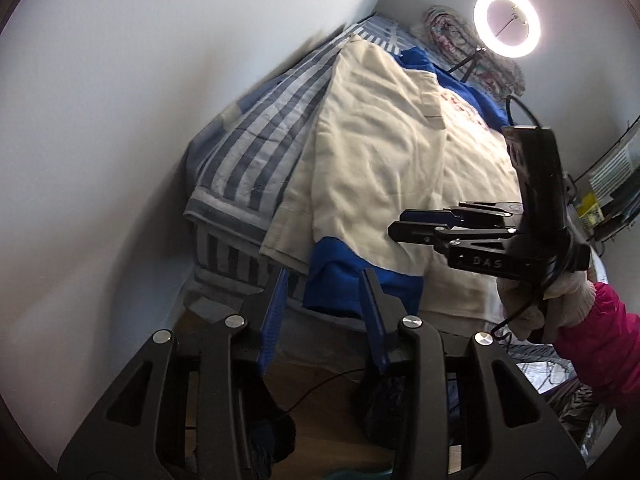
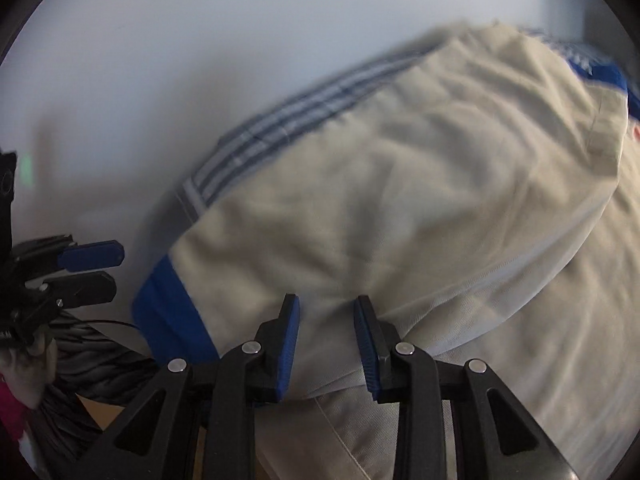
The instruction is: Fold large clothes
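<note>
Garment: a large cream-coloured garment (image 1: pixel 372 168) with blue trim lies spread over the bed, one side folded over onto itself; faint red lettering shows near its far end.
Blue part: a blue panel (image 1: pixel 340 276) of the garment hangs at the near edge of the bed, just ahead of the left tongs.
Bed cover: a blue-and-grey striped cover (image 1: pixel 256 148) lies under the garment, against the white wall (image 1: pixel 120 100).
Left gripper (image 1: pixel 324 304): jaws parted to a moderate gap, nothing between the blue pads, held off the cloth near the bed's edge.
Right gripper (image 2: pixel 326 340): jaws parted, hovering just over the cream fabric; no fold is pinched, though the view is blurred.
Hand: a white-gloved hand (image 1: pixel 548 300) with a pink sleeve (image 1: pixel 600 344) holds the right tool.
Lamp: a lit ring light (image 1: pixel 507 23) stands at the far end of the bed.
</note>
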Demonstrator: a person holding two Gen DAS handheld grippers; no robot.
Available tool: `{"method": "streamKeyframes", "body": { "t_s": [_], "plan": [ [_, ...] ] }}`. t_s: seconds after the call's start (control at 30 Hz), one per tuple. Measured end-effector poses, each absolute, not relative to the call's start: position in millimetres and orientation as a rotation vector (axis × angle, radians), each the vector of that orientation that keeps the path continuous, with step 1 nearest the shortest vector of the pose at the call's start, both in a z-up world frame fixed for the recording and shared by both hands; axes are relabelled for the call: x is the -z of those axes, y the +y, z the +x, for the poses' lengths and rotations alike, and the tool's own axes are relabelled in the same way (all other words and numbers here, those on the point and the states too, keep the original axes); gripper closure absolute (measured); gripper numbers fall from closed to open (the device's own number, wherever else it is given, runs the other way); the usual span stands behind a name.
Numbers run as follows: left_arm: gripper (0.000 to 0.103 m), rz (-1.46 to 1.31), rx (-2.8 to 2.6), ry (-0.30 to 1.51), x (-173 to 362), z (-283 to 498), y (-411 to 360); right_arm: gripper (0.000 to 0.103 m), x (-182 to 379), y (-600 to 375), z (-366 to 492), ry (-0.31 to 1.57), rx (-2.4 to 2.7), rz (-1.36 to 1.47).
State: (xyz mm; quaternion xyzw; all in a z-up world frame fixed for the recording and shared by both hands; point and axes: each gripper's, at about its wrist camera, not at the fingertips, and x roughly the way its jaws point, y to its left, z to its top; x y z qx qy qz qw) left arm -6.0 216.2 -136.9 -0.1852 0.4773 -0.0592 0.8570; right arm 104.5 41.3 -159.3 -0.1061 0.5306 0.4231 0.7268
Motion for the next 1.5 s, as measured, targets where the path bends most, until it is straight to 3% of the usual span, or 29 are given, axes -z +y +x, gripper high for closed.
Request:
{"method": "streamKeyframes", "body": {
  "t_s": [0.1,0.77,0.83,1.0,1.2,1.27,1.4,1.5],
  "plan": [
    [0.05,-0.419,0.137,1.003,142.6,1.9,218.8,0.074,137.0,31.0,96.5,1.15,-1.003,-0.136],
    [0.049,-0.366,0.058,1.089,190.8,59.2,215.8,0.074,156.5,-3.7,112.5,1.226,-0.963,-0.057],
    [0.055,-0.367,0.06,1.089,190.3,58.5,215.3,0.074,161.3,0.8,116.2,1.233,-0.966,-0.051],
    [0.085,-0.294,0.048,1.047,175.7,52.5,204.4,0.074,165.5,2.4,121.7,1.248,-0.975,-0.024],
    [0.088,-0.237,0.054,0.989,158.1,44.6,189.7,0.072,166.1,3.8,129.1,1.282,-0.979,0.006],
    [0.088,-0.227,0.058,0.968,152.1,41.7,186.2,0.069,160.2,1.2,138.5,1.29,-0.985,0.059],
    [0.088,-0.16,0.082,0.916,136.3,35.4,168.6,0.051,133.2,-2.2,173.6,1.252,-0.967,0.159],
    [0.088,-0.127,0.107,0.892,128.4,32.5,156.9,0.051,116.1,9.8,202.9,1.235,-0.948,0.16]
  ]
}}
